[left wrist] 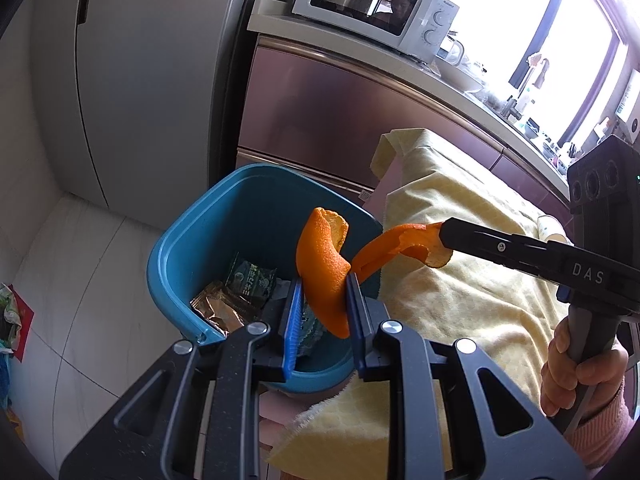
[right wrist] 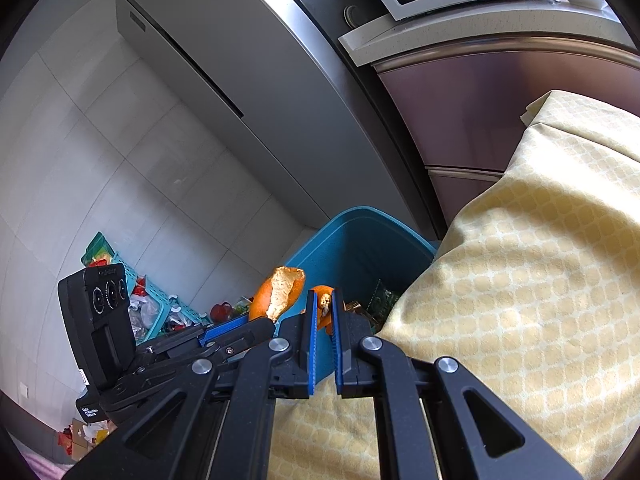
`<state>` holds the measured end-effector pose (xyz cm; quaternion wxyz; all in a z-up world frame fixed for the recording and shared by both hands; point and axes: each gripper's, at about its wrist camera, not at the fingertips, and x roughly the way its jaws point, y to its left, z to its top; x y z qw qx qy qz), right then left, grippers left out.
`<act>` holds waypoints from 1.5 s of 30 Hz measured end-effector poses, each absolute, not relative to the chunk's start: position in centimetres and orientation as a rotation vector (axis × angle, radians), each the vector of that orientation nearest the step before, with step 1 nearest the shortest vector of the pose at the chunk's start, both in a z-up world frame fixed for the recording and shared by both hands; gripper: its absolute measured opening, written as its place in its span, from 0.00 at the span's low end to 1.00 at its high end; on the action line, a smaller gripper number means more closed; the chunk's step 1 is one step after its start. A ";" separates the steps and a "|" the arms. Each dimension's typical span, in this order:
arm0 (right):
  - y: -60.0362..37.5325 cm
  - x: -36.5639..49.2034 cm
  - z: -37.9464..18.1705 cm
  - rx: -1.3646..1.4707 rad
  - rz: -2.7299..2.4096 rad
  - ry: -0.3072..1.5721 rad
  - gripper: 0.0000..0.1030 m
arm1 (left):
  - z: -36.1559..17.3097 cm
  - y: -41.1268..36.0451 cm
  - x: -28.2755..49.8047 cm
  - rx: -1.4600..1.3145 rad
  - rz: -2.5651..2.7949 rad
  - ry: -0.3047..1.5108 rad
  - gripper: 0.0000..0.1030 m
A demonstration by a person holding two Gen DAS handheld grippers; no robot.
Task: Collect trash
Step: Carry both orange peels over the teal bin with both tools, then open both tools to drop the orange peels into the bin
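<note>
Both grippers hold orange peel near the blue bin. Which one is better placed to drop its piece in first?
Left. The left gripper holds its orange peel directly over the blue bin. The right gripper's peel strip hangs by the rim, partly above the yellow cloth.

Bin (left wrist: 256,216) on floor, left of the cloth-draped desk (left wrist: 472,280); wrappers (left wrist: 244,284) inside. Both peel pieces (left wrist: 324,276) above bin. Microwave (left wrist: 384,4) behind, on counter.

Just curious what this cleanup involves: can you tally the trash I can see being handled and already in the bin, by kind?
Orange peels, one in each gripper: 2
Wrappers lying in the blue bin: 2 that I can make out, one green, one brownish
Total: 4
</note>
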<state>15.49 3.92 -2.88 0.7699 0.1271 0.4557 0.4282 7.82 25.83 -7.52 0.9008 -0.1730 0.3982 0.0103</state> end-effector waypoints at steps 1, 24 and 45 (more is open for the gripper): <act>4.0 15.5 -2.9 0.274 0.928 0.991 0.06 | -7.6 25.9 7.9 -0.360 0.021 0.827 0.21; 6.0 16.1 -4.6 0.247 0.888 1.032 0.06 | -9.6 26.4 9.4 -0.376 0.039 0.864 0.21; 8.0 16.3 -5.8 0.201 0.864 1.053 0.09 | -11.6 26.7 10.8 -0.397 0.045 0.910 0.24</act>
